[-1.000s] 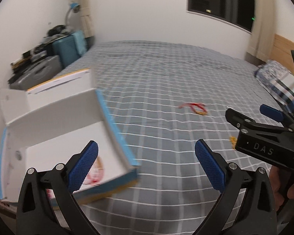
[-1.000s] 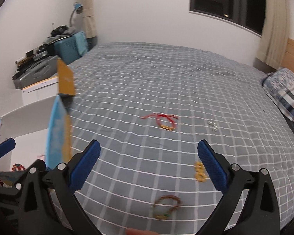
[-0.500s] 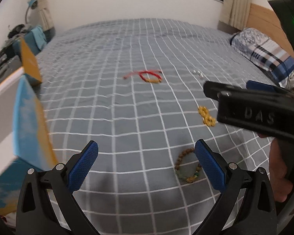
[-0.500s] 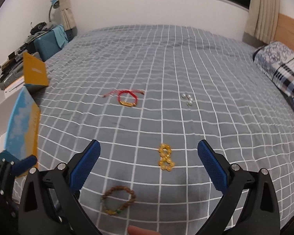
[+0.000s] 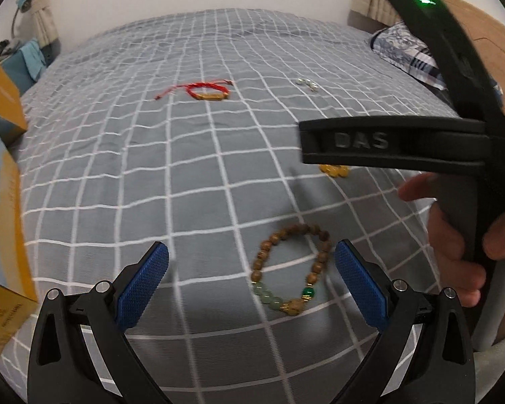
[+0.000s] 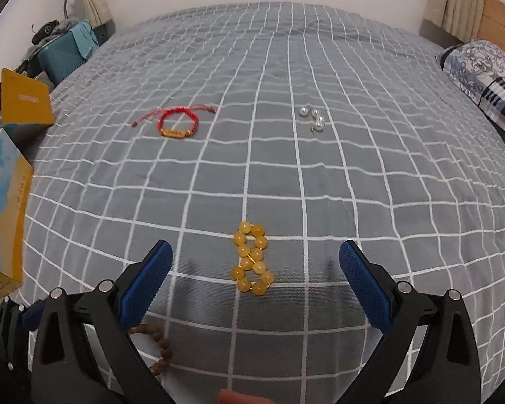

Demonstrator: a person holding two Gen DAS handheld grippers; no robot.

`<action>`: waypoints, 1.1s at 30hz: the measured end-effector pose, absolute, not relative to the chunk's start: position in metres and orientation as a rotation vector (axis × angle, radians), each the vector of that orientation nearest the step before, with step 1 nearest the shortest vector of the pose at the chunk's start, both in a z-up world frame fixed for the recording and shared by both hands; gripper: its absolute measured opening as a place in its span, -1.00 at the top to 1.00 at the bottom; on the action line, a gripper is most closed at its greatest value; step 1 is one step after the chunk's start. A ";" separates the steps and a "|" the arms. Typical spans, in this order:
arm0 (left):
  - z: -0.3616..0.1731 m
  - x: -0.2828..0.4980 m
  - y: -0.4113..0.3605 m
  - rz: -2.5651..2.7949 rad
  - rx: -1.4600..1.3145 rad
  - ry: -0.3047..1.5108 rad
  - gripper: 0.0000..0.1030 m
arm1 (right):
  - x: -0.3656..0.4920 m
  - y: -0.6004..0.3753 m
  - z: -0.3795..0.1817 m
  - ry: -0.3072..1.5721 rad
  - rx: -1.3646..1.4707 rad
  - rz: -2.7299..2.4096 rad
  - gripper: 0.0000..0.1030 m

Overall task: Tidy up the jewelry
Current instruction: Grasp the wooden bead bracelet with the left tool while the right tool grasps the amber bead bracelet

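grey checked bed (image 6: 320,185), amber beads (image 6: 252,257) between wide-apart fingers (image 6: 365,282) — probably untouched

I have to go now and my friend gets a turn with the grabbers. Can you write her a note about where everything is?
Left gripper: open, empty, low over the wooden bead bracelet, which lies nearer its right finger.
Right gripper: open, empty, with the yellow bead bracelet lying between its fingers on the bed.
Farther up the grey checked bedspread: the red cord bracelet and the little pearl pieces.
The open blue and yellow box sits at the left edge of the bed.
Done: nothing is picked up yet.
Left: all four pieces, probably into the box.
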State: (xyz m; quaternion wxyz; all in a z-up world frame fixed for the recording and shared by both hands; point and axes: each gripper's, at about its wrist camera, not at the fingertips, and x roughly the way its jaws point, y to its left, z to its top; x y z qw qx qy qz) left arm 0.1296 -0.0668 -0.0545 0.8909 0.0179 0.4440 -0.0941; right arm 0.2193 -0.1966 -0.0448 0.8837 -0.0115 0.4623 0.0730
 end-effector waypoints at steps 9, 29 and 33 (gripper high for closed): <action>-0.072 0.138 -0.068 -0.207 0.018 0.964 -0.88 | 0.230 -0.196 -0.064 1.020 -0.024 0.147 -0.82; -0.073 0.141 -0.067 -0.211 0.036 1.004 0.12 | 0.234 -0.189 -0.076 1.056 -0.109 0.132 0.20; -0.073 0.142 -0.066 -0.210 0.032 1.007 0.36 | 0.234 -0.192 -0.075 1.057 -0.110 0.120 0.36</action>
